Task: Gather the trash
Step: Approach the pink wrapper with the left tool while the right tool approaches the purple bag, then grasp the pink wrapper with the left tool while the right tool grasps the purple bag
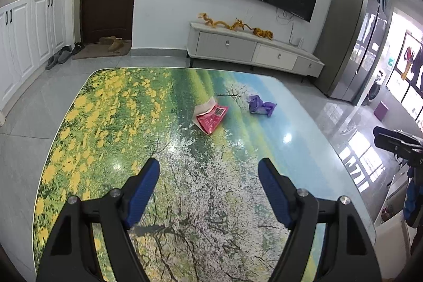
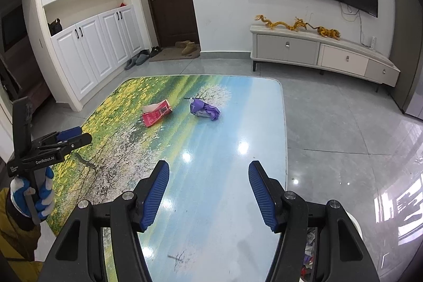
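Observation:
Two pieces of trash lie on the far part of a table [image 1: 105, 123] [image 2: 238, 123] printed with a flower landscape. One is a flattened red packet [image 1: 211, 116] [image 2: 156, 112] with a barcode; right of it lies a crumpled purple wrapper [image 1: 260, 105] [image 2: 205, 109]. My left gripper [image 1: 208, 171] hovers open over the near middle of the table, well short of the red packet, nothing between its blue pads. My right gripper [image 2: 208, 173] is also open and empty, over the near right side, the purple wrapper ahead of it. Each gripper shows at the edge of the other's view: the right [image 1: 396, 142], the left [image 2: 71, 138] held by a gloved hand [image 2: 39, 192].
A white bin [image 2: 354, 223] with scraps stands below the table's near right corner. Beyond the table are grey floor tiles, a low TV cabinet [image 1: 251, 46] [image 2: 317, 49] with yellow dragon figures, a wall TV, a dark door with shoes by it, white cupboards [image 2: 87, 44] and a fridge [image 1: 351, 44].

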Demonstrator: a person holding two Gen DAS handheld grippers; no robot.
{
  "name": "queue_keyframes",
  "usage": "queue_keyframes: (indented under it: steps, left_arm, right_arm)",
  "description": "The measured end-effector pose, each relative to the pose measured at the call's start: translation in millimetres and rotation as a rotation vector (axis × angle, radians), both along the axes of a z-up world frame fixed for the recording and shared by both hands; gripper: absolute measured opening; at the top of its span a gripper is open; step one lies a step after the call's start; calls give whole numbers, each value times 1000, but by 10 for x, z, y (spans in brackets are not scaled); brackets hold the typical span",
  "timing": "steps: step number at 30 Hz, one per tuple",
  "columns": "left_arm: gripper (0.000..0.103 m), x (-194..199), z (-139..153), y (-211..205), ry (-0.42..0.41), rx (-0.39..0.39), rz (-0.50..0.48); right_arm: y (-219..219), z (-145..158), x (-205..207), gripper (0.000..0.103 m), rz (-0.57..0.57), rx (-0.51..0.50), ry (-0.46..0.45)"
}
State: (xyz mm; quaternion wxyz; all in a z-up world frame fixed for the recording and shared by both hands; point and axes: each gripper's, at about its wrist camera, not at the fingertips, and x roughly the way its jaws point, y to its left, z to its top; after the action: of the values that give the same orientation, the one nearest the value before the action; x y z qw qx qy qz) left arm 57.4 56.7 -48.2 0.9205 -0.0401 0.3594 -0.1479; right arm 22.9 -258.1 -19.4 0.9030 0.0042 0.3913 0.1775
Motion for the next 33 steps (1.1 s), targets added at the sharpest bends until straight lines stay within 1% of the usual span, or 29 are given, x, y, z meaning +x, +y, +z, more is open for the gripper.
queue_keyframes:
  steps: [6, 13, 19, 21, 24, 27, 31, 33]
  left_arm:
    - [75, 343, -23, -151, 8, 50, -69]
    - [75, 851, -163, -276, 40, 90, -122]
    - [75, 1170, -265, -524, 20, 199, -189]
    - [76, 1276, -331, -620, 12, 251, -213]
    - [76, 1377, -410, -704, 7, 303, -231]
    - [76, 1479, -487, -729, 15, 322, -240]
    - [75, 1559, -603, -753, 35, 337, -260]
    - [75, 1596, -652, -753, 47, 332, -264]
  right_arm:
    - [73, -136, 328, 60, 54, -4, 22]
    - [196, -367, 725, 60, 119, -16, 57]
    - [284, -549, 1116, 60, 173, -30, 78]
    - [347, -597, 1242, 60, 197, -45, 78]
    - [445, -653, 1434, 60, 239, -60, 77]
    - [563, -715, 1588, 61, 285, -87, 70]
    - [697, -848, 1812, 61, 331, -97, 75]
    - [752, -908, 1888, 61, 347, -97, 83]
